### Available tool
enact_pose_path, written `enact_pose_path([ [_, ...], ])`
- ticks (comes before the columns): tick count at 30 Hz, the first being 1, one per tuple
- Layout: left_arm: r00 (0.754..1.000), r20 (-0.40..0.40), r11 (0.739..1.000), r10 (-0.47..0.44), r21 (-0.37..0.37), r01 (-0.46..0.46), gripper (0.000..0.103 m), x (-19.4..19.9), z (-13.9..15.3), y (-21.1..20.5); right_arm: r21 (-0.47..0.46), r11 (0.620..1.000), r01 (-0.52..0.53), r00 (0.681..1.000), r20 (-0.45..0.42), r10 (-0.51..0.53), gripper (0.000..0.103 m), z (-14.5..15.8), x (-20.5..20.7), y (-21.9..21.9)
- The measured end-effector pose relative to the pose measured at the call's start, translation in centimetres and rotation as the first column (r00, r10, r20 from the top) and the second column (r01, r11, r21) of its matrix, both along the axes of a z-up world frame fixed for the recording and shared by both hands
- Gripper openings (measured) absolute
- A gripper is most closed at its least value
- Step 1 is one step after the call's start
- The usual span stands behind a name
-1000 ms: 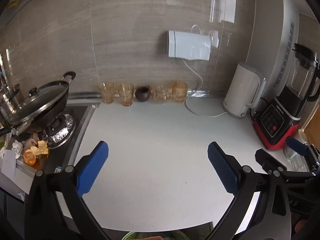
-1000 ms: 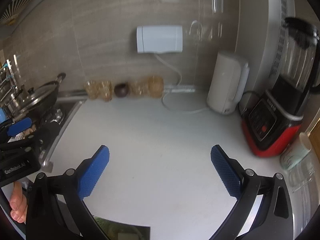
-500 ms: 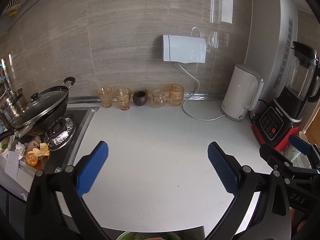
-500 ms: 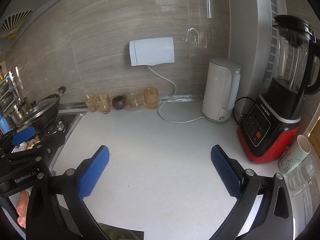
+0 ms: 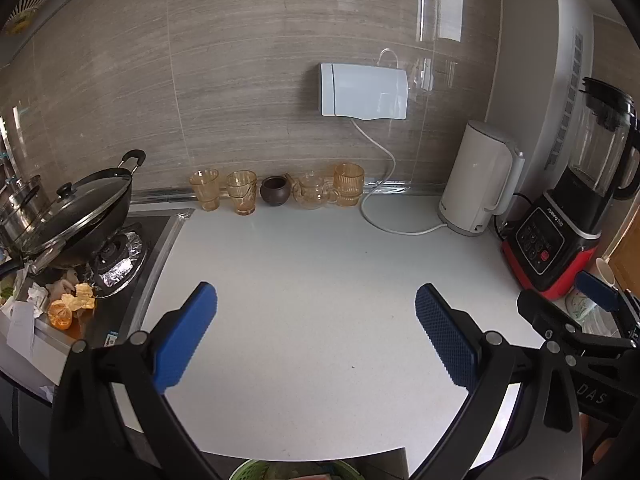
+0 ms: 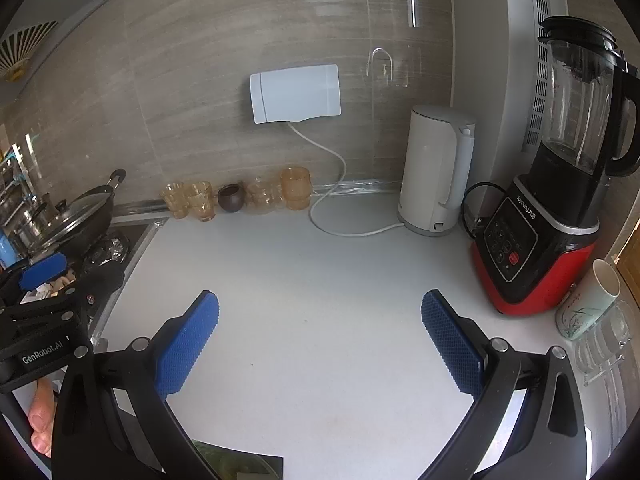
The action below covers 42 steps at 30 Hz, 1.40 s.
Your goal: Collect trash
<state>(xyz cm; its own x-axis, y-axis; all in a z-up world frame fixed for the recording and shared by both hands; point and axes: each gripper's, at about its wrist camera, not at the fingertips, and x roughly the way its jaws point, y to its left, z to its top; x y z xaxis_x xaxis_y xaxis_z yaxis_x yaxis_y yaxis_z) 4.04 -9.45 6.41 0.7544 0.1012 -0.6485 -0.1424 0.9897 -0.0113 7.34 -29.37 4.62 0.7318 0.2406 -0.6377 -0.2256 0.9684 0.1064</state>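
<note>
Both raised: left gripper (image 5: 316,332), right gripper (image 6: 320,336) gape level above countertop (image 5: 320,264).

A white tabletop (image 5: 320,280) runs back to a grey tiled wall carrying a white box (image 5: 362,90), whose cord (image 5: 384,184) loops down to a white kettle (image 5: 478,178). Along the wall stand amber glasses (image 5: 205,189), a small dark pot (image 5: 274,191), a glass teapot (image 5: 312,191) and a ribbed amber cup (image 5: 349,184). A red and black blender (image 6: 552,200) sits right of the kettle, with a pale mug (image 6: 588,300) near it. At left, a lidded black wok (image 5: 76,212) rests on a foil-lined burner (image 5: 120,260).
</note>
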Motion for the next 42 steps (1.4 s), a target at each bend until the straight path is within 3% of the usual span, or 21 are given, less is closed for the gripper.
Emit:
enact_pose_path([
  [42, 1.000, 0.000, 1.000, 0.001, -0.014, -0.001, 0.095, 0.1, -0.1, 0.0, -0.004, 1.000, 0.005, 1.000, -0.015, -0.005, 0.101, -0.4, 0.2, -1.0],
])
